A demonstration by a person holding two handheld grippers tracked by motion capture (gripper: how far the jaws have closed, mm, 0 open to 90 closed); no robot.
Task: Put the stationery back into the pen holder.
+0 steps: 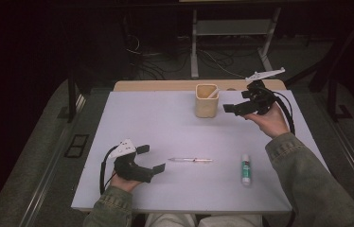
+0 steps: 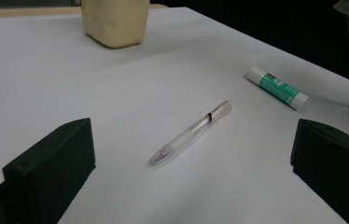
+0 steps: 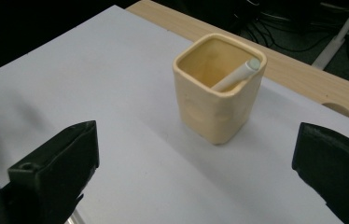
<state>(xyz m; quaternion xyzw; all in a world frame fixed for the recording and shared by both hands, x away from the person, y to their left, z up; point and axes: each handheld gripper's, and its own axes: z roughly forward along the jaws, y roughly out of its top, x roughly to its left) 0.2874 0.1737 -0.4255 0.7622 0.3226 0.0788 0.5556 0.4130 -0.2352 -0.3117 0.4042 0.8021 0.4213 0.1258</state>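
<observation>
The work in hand looks like gathering writing things into the beige cup (image 1: 207, 100), which stands at the upper middle of the high view. One white stick (image 3: 236, 75) already leans inside it. Two items are left on the bench (image 1: 142, 118): one clear pen (image 1: 190, 160) at lower centre and one glue stick (image 1: 245, 169) to its right. So roughly a third seems done. The right claw (image 1: 234, 108) hovers just right of the cup, jaws spread wide and empty. The left claw (image 1: 151, 158), at lower left, is also wide open and empty, facing the pen.
</observation>
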